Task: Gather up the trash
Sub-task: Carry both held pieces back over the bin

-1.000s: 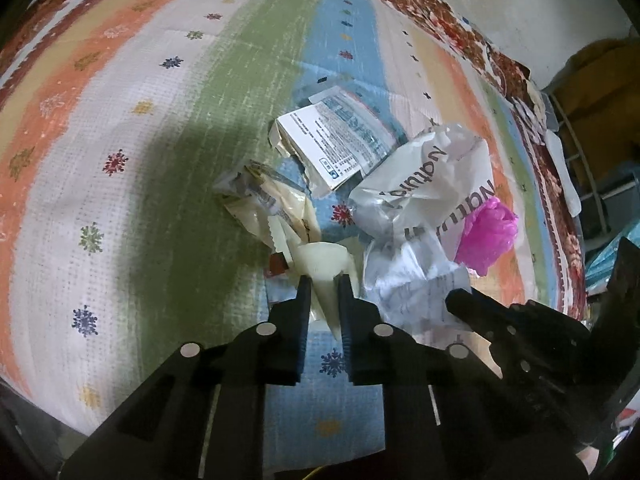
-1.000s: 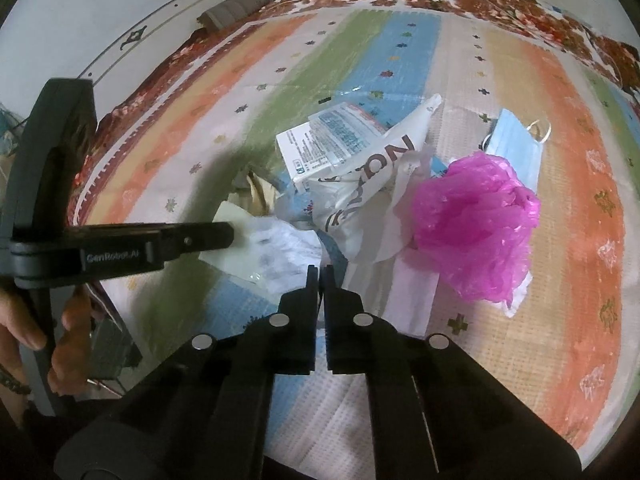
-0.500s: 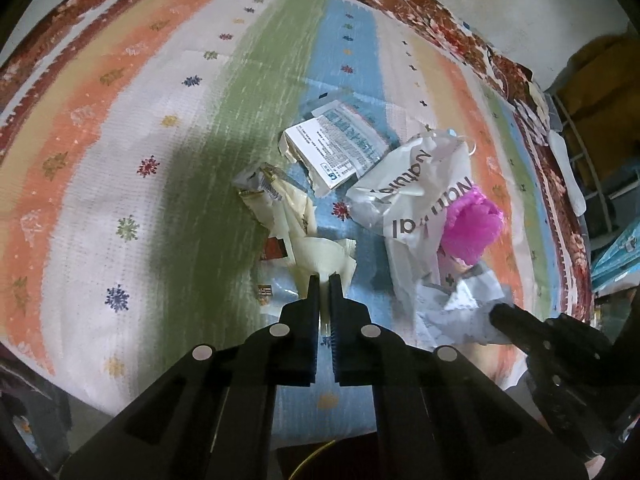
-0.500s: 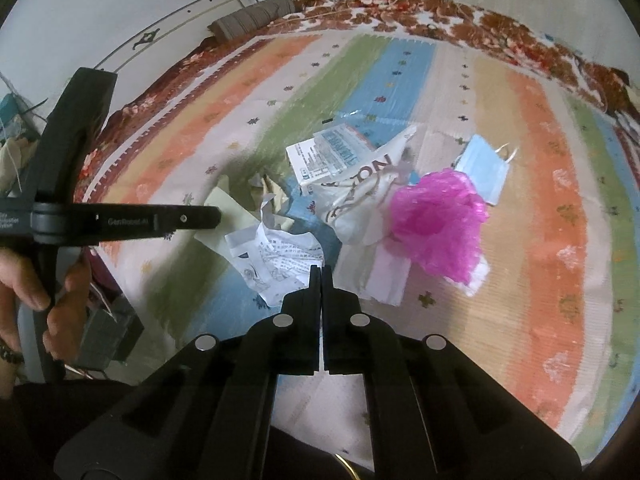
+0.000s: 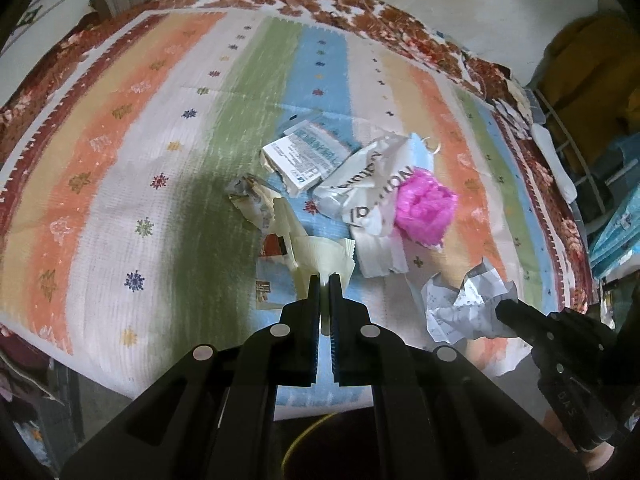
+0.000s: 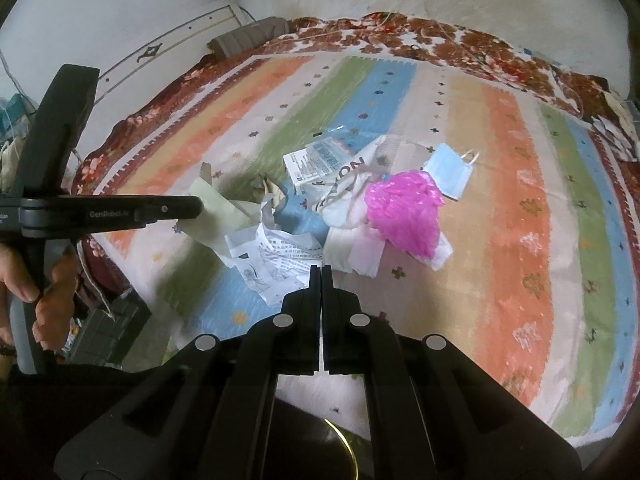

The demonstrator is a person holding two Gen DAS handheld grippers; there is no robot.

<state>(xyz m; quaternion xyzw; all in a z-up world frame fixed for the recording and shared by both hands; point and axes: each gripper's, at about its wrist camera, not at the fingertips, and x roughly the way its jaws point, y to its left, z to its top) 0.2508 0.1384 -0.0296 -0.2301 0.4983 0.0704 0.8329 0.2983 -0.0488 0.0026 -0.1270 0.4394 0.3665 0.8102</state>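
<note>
Trash lies in a heap on a striped bedspread (image 5: pixel 120 160). My left gripper (image 5: pixel 325 280) is shut on a pale yellow wrapper (image 5: pixel 320 254) and holds it lifted; it shows in the right wrist view (image 6: pixel 216 212) too. My right gripper (image 6: pixel 321 270) is shut on a crumpled printed paper (image 6: pixel 276 258), also seen in the left wrist view (image 5: pixel 464 304). Left on the bed are a pink plastic bag (image 6: pixel 404 212), a white printed bag (image 5: pixel 368 188), a printed packet (image 5: pixel 304 156) and a blue face mask (image 6: pixel 450 174).
The bed's near edge (image 5: pixel 160 392) runs just below both grippers. A grey rolled bundle (image 6: pixel 248 36) lies at the far end by the wall. Shelves and cloth (image 5: pixel 592 128) stand to the right of the bed. A dark crate (image 6: pixel 104 328) sits on the floor at left.
Both grippers have pulled back and up from the heap, each carrying its piece. The left one closed fully on the yellow wrapper; the crumpled paper came away with the right one.
</note>
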